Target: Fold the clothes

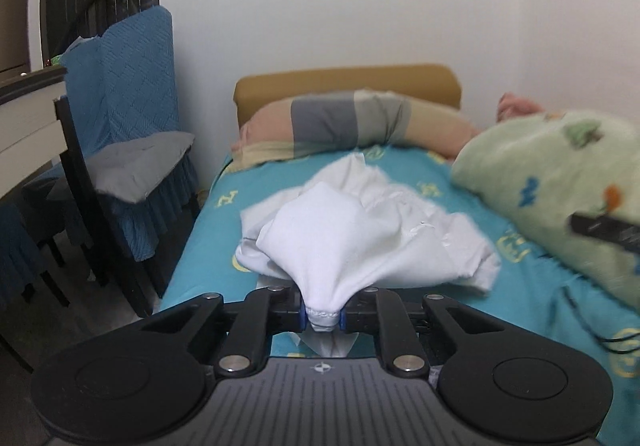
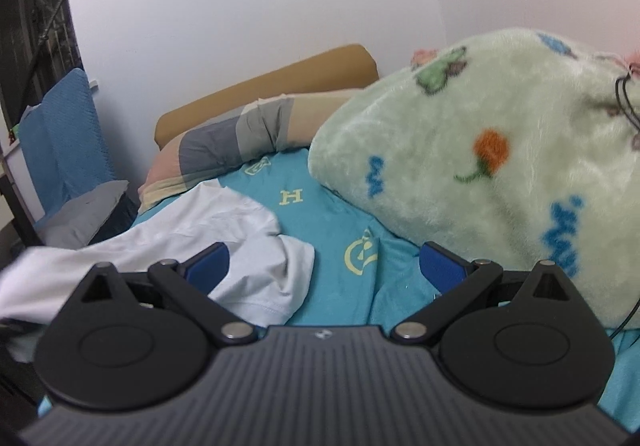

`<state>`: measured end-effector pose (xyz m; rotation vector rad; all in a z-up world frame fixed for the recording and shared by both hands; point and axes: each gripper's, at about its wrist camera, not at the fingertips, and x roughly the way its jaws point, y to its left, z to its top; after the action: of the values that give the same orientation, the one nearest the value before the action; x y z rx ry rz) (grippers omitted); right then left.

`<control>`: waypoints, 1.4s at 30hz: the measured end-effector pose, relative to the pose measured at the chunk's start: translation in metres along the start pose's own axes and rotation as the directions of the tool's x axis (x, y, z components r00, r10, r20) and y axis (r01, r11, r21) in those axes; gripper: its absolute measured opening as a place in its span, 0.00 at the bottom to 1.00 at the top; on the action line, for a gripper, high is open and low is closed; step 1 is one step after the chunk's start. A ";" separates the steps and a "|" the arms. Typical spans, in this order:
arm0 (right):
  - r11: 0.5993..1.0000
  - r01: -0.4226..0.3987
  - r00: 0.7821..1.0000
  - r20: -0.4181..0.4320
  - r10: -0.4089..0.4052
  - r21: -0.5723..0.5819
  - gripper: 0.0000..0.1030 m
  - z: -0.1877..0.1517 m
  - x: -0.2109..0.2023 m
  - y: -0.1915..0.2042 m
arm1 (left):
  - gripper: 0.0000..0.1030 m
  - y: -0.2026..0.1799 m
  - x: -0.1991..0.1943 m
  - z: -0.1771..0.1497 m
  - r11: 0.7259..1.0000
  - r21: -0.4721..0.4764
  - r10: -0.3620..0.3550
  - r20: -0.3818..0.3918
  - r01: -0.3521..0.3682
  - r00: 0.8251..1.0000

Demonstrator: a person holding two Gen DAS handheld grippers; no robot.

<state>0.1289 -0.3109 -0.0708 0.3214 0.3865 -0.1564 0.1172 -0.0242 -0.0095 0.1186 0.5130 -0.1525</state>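
Note:
A crumpled white garment (image 1: 360,230) lies in a heap on the turquoise bedsheet (image 1: 192,246). My left gripper (image 1: 323,317) is shut on a hemmed edge of it, and the cloth rises from the jaws into the heap. In the right wrist view the same white garment (image 2: 208,230) spreads across the left side of the bedsheet (image 2: 344,213). My right gripper (image 2: 324,266) is open above the sheet, its left blue pad over the garment's edge, nothing between its fingers. A blurred dark part of the right gripper (image 1: 604,228) shows at the right edge of the left wrist view.
A fluffy green blanket (image 2: 500,165) is piled on the bed's right side. A striped pillow (image 1: 348,121) lies against the tan headboard (image 1: 344,75). A chair with a blue cover (image 1: 132,93) and grey cushion stands left of the bed. A black cable (image 2: 628,101) hangs over the blanket.

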 end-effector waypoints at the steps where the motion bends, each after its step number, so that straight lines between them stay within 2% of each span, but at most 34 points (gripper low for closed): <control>1: 1.000 0.001 1.000 0.006 -0.001 -0.011 1.00 -0.001 -0.003 0.002 | 0.14 0.007 -0.014 0.000 1.000 -0.011 -0.006 0.018 0.007 1.000; 4: 0.999 0.001 1.000 0.015 0.000 -0.041 1.00 -0.006 -0.013 0.009 | 0.14 0.030 -0.049 -0.002 0.998 -0.054 -0.011 0.066 0.014 0.998; 8: 0.999 -0.015 1.000 -0.009 0.014 -0.034 1.00 -0.011 -0.026 0.015 | 0.14 0.066 -0.060 -0.013 0.989 -0.140 0.062 0.085 -0.049 0.995; 12: 0.997 -0.048 0.997 -0.070 0.044 -0.056 1.00 -0.022 -0.024 0.026 | 0.14 0.102 -0.029 -0.008 0.964 -0.230 0.139 0.020 -0.130 0.990; 15: 0.991 -0.074 0.988 -0.144 0.058 -0.114 1.00 -0.037 -0.012 0.039 | 0.14 0.125 0.001 -0.005 0.955 -0.251 0.158 -0.023 -0.159 0.987; 19: 0.968 -0.154 0.966 -0.235 0.106 -0.196 1.00 -0.060 0.010 0.066 | 0.16 0.145 0.048 -0.018 0.936 -0.287 0.179 -0.112 -0.205 0.977; 21: 0.948 -0.199 0.953 -0.273 0.129 -0.250 1.00 -0.071 0.021 0.084 | 0.17 0.152 0.068 -0.028 0.936 -0.270 0.189 -0.159 -0.227 0.969; 23: 0.912 -0.245 0.945 -0.293 0.148 -0.328 1.00 -0.083 0.030 0.106 | 0.28 0.158 0.086 -0.036 0.938 -0.239 0.204 -0.209 -0.252 0.956; 25: 0.871 -0.272 0.940 -0.306 0.149 -0.410 1.00 -0.096 0.041 0.126 | 0.32 0.164 0.098 -0.042 0.933 -0.232 0.215 -0.253 -0.275 0.943; 27: 0.831 -0.277 0.942 -0.307 0.136 -0.482 1.00 -0.109 0.053 0.145 | 0.46 0.172 0.100 -0.043 0.925 -0.249 0.216 -0.278 -0.288 0.936; 28: 0.817 -0.271 0.946 -0.296 0.130 -0.508 1.00 -0.114 0.059 0.152 | 0.58 0.175 0.101 -0.043 0.920 -0.258 0.217 -0.290 -0.294 0.932; 29: 0.810 -0.261 0.952 -0.277 0.127 -0.526 1.00 -0.116 0.064 0.157 | 0.66 0.176 0.098 -0.042 0.922 -0.245 0.226 -0.286 -0.299 0.931; 30: 0.811 -0.239 0.960 -0.253 0.116 -0.534 1.00 -0.116 0.068 0.162 | 0.69 0.175 0.095 -0.041 0.925 -0.226 0.238 -0.277 -0.304 0.931; 32: 0.840 -0.156 0.982 -0.177 0.073 -0.520 1.00 -0.109 0.072 0.162 | 0.75 0.174 0.089 -0.038 0.931 -0.189 0.261 -0.259 -0.313 0.930; 35: 0.889 -0.063 0.998 -0.051 0.045 -0.454 1.00 -0.098 0.065 0.151 | 0.78 0.157 0.073 -0.036 0.930 -0.056 0.348 -0.186 -0.364 0.919; 37: 0.905 -0.046 0.999 -0.013 0.044 -0.423 1.00 -0.091 0.061 0.147 | 0.79 0.133 0.062 -0.035 0.907 0.084 0.420 -0.101 -0.413 0.902; 40: 0.921 -0.036 0.999 0.013 0.044 -0.388 1.00 -0.081 0.057 0.142 | 0.82 0.103 0.040 -0.035 0.908 0.161 0.392 -0.001 -0.387 0.920; 42: 0.931 -0.029 0.999 0.030 0.043 -0.365 1.00 -0.075 0.055 0.139 | 0.84 0.083 0.029 -0.036 0.934 0.165 0.318 0.025 -0.318 0.948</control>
<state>0.1826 -0.1603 -0.1197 -0.0421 0.3634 -0.0517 0.1394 0.0595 -0.0485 0.3638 0.4756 0.1228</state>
